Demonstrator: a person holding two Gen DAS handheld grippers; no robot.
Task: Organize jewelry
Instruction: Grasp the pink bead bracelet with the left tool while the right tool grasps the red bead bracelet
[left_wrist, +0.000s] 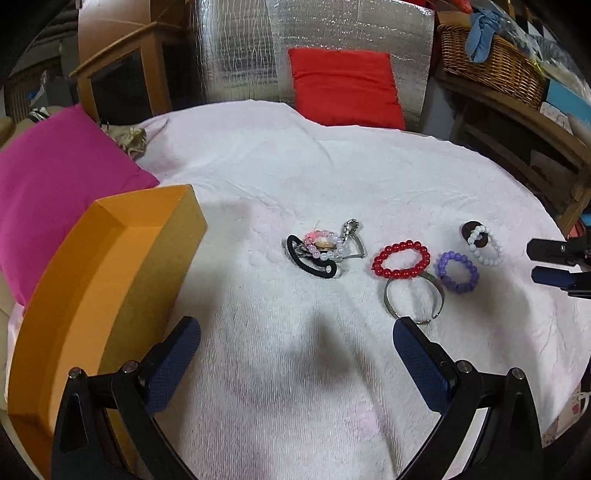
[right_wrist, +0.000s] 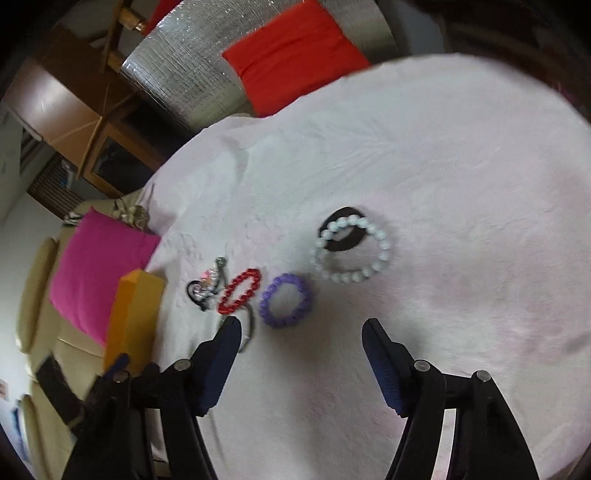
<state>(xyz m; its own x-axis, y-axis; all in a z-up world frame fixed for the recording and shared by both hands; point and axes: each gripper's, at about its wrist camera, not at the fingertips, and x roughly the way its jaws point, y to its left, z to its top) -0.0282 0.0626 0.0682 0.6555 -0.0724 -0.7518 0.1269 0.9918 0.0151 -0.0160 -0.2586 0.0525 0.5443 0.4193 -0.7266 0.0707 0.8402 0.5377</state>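
While both grippers gape, purple bracelet (right_wrist: 285, 305) lies ahead — left of right gripper (right_wrist: 301, 332).

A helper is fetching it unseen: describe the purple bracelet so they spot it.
On the white towel, right of the orange box, is a row of bead bracelets. The purple bracelet lies between the red bracelet and the white bracelet, the smallest, only violet loop.

On the towel (left_wrist: 332, 177), a box (left_wrist: 110, 280) stands at the left edge, with a tangled cluster of jewelry (left_wrist: 325, 249) to its right, then three bead bracelets (left_wrist: 400, 259) in a row, one overlapping a metal bangle (left_wrist: 413, 306).
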